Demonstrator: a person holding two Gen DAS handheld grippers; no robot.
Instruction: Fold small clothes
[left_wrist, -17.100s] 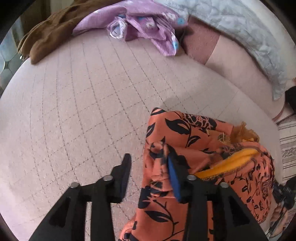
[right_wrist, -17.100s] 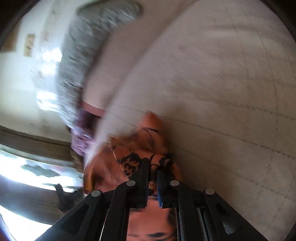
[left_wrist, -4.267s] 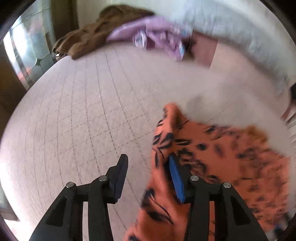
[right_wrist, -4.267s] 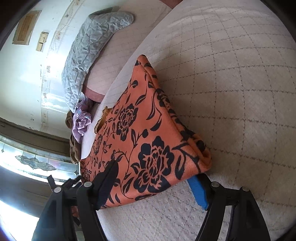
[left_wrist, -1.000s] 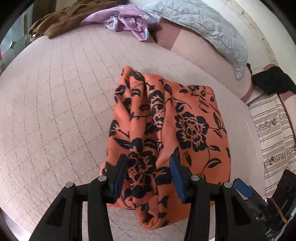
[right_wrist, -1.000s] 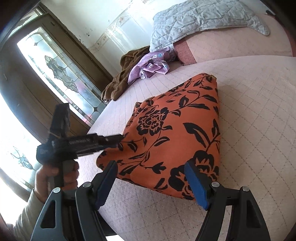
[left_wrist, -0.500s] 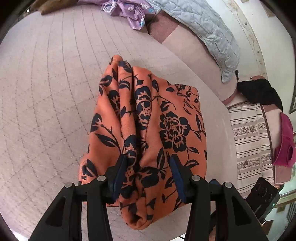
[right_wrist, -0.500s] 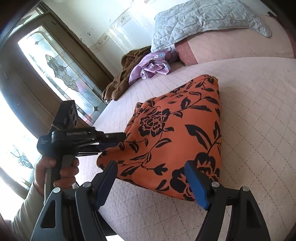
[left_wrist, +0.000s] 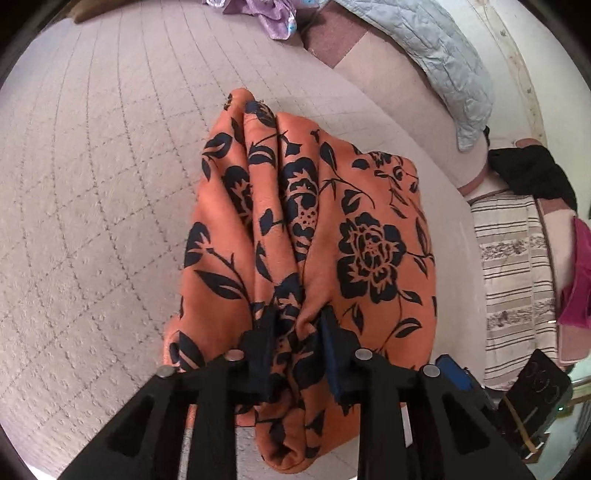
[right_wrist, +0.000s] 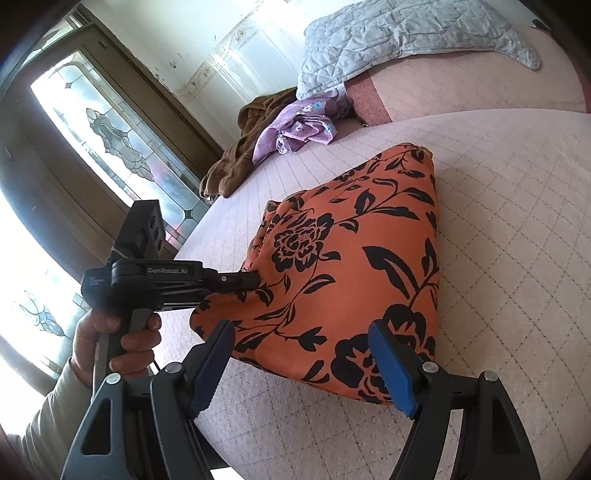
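Orange floral garment (left_wrist: 332, 236) is seen folded into a thick pad on the quilted bed cover (left_wrist: 92, 184), near its front edge. Fabric is judged soft, light and limp; layers are expected to slip apart unless a full bunch is pinched at the near hem. Left gripper (left_wrist: 295, 325) is pitched steeply down, its jaws just closed onto a gathered ridge of cloth. Right gripper (right_wrist: 303, 354) is held lower and flatter at the near corner, jaws wide apart, nothing gripped.

Orange floral garment (left_wrist: 369, 221) of soft matt cloth, bedspread (left_wrist: 92, 184) of nubbly quilted fabric, left gripper (left_wrist: 295, 325) of matt black plastic
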